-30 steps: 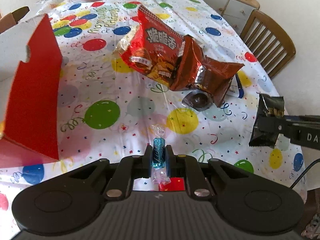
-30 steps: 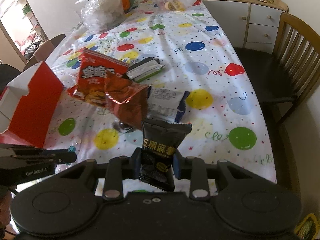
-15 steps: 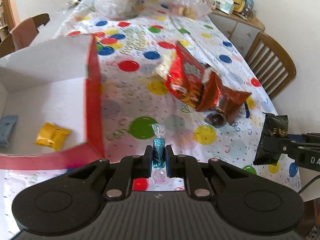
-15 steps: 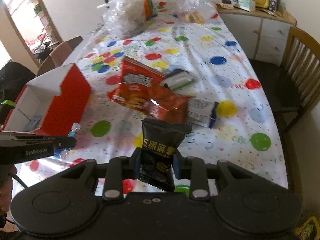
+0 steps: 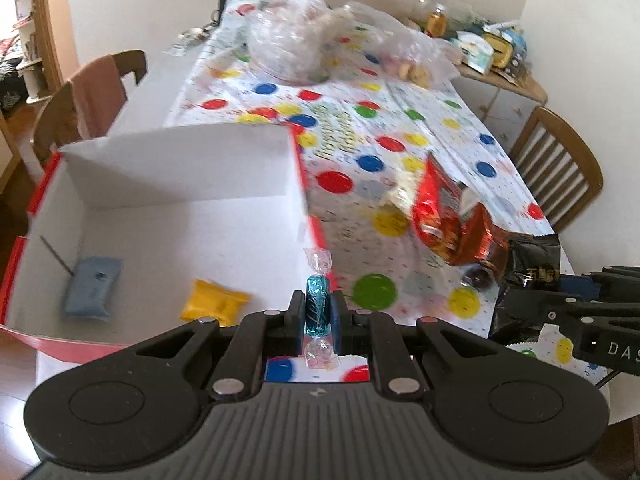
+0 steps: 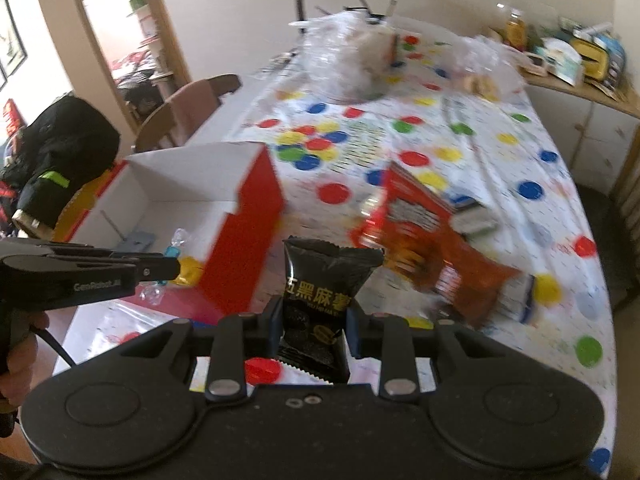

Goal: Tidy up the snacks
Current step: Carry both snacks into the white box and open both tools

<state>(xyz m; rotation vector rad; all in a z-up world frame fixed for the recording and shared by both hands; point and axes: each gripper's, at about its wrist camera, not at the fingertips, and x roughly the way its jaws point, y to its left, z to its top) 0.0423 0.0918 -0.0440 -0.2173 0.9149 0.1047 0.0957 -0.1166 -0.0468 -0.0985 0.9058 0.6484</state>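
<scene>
- Left tongs (image 5: 317, 313) are clamped on a blue twist-wrapped candy (image 5: 318, 307), held upright just above the near right corner of the red cardboard box (image 5: 180, 184).
- Right tongs (image 6: 313, 322) grip a black snack packet (image 6: 320, 300), raised over the worktop (image 6: 500, 160) right of the box.
- Inside the box lie a yellow packet (image 5: 212, 302) and a grey-blue packet (image 5: 92, 292).
- Red snack bags (image 5: 448, 216) lie on the balloon-print tablecloth; wooden chairs (image 5: 560, 168) flank it.

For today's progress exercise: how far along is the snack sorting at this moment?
Done: a blue packet and a yellow packet lie in the red box. In hand: left gripper holds a teal candy; right gripper a black packet. Left: the red snack bags on the table.
</scene>
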